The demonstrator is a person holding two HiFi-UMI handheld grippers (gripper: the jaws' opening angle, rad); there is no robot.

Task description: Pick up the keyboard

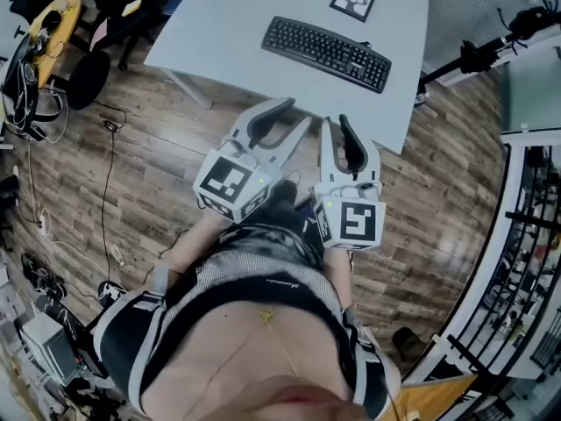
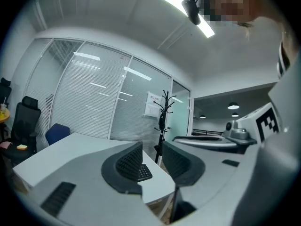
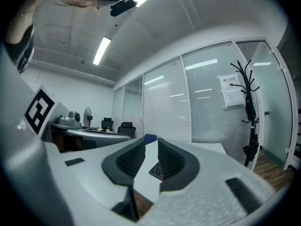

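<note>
Evidently, both grippers were held short of the white table [image 1: 219, 33], not touching it. The left gripper [image 1: 294, 114] had its jaws moderately apart with nothing between them. The right gripper [image 1: 335, 123] had its jaws narrowly apart, likewise empty. The black keyboard [image 1: 326, 53] lay flat on the table ahead of both sets of jaw tips, untouched. A square card [image 1: 353, 1] lay beyond the keyboard.

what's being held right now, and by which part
Nothing is held: left hand-held gripper and right hand-held gripper are empty; the keyboard lies on the table.
</note>
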